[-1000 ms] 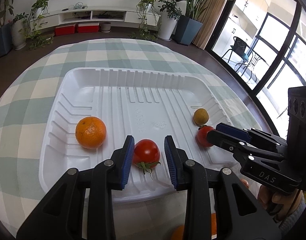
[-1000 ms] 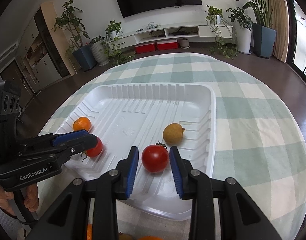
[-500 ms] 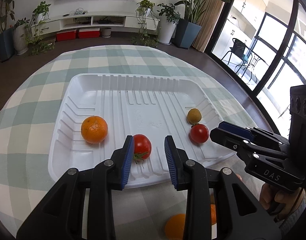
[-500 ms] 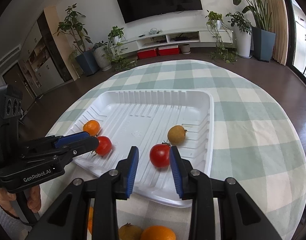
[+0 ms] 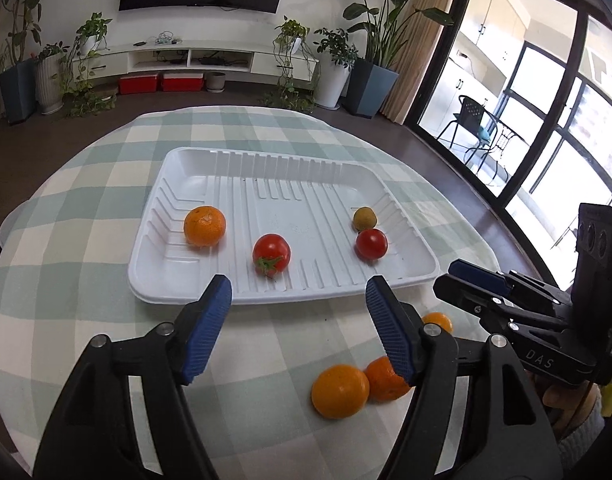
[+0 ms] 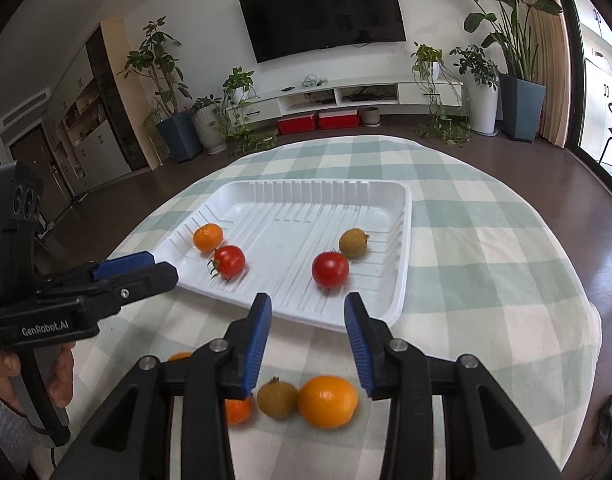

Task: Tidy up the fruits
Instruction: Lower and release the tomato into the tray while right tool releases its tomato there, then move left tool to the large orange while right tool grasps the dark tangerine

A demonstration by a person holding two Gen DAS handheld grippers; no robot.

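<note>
A white ribbed tray lies on the checked tablecloth. In it are an orange, a tomato with a green stem, a second tomato and a small brown fruit. My left gripper is open and empty, above the cloth in front of the tray. My right gripper is open and empty, also in front of the tray. Loose oranges and a brown fruit lie on the cloth by the grippers.
The right gripper shows at the right of the left wrist view; the left gripper shows at the left of the right wrist view. Small oranges lie near the table's front edge. Floor, plants and a TV shelf lie beyond.
Both grippers have pulled back from the tray and opened wider. The two tomatoes they stood around now lie free in the tray. Loose fruit on the cloth has come into view.
</note>
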